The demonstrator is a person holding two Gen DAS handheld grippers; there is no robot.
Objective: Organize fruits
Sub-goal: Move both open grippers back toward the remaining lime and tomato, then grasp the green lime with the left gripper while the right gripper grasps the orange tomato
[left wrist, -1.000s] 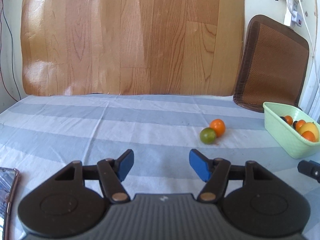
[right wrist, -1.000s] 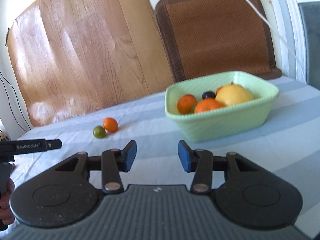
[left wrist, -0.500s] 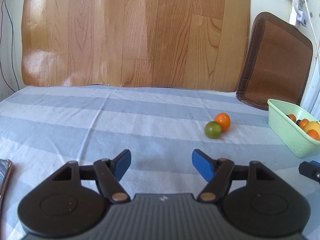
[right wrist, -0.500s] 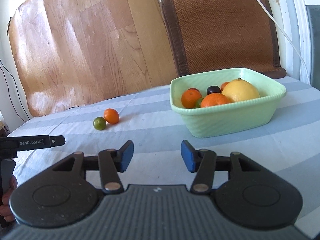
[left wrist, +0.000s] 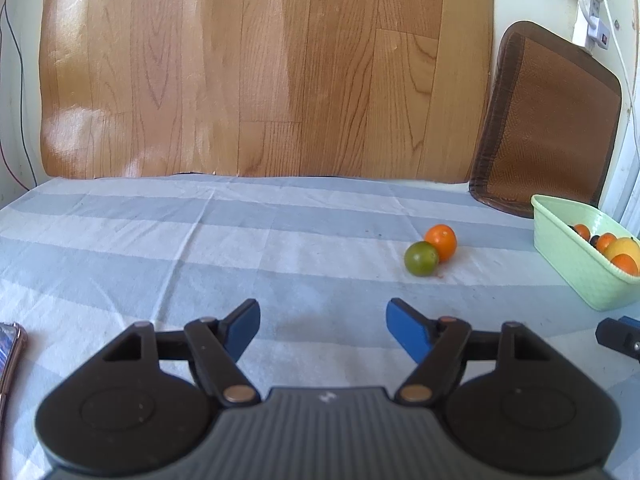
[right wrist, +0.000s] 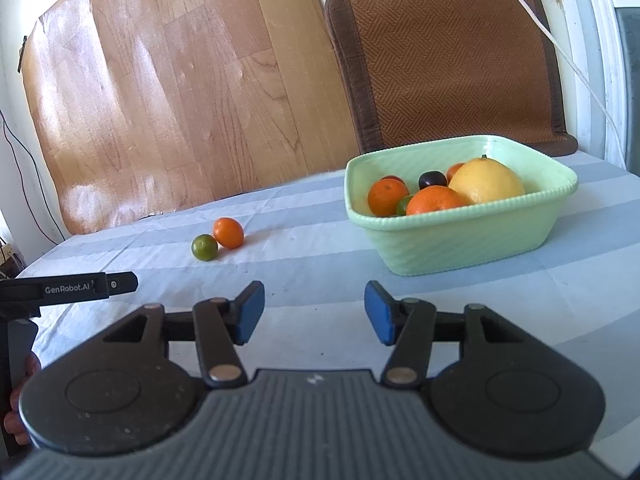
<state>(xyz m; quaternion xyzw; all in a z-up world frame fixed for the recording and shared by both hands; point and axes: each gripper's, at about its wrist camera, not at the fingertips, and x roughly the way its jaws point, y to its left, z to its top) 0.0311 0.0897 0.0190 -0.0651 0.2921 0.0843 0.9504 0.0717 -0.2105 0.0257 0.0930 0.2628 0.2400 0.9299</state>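
Partly cut off at the left wrist view's right edge: a pale green basket (left wrist: pixel 568 264) with only a few of its fruits showing, and beside it a black stub of the right tongs (left wrist: pixel 618 336). Cropped at the same view's lower left edge: a glossy flat object (left wrist: pixel 10 354), too little in frame to identify. In the right wrist view, half hidden among the heaped fruit: a small green one (right wrist: pixel 404 205) wedged between two oranges, and a dark round fruit (right wrist: pixel 432 179) behind them, kind unclear. Largest in the pile: a yellow citrus (right wrist: pixel 486 181).

Out on the striped blue cloth of the tabletop (left wrist: pixel 160 248), well clear of the basket: a green lime (left wrist: pixel 421 258) and a small orange (left wrist: pixel 440 242), touching, nothing between them and either pair of tongs.

Left tongs (left wrist: pixel 323 328) low over bare cloth, blue pads apart and widening, nothing between. Right tongs (right wrist: pixel 314 312) likewise spreading, empty, short of the basket's near wall.

Propped along the back: a wood-grain board (left wrist: pixel 260 68) and a brown woven mat (right wrist: pixel 448 52), with a white cable (right wrist: pixel 560 52) trailing across the mat.
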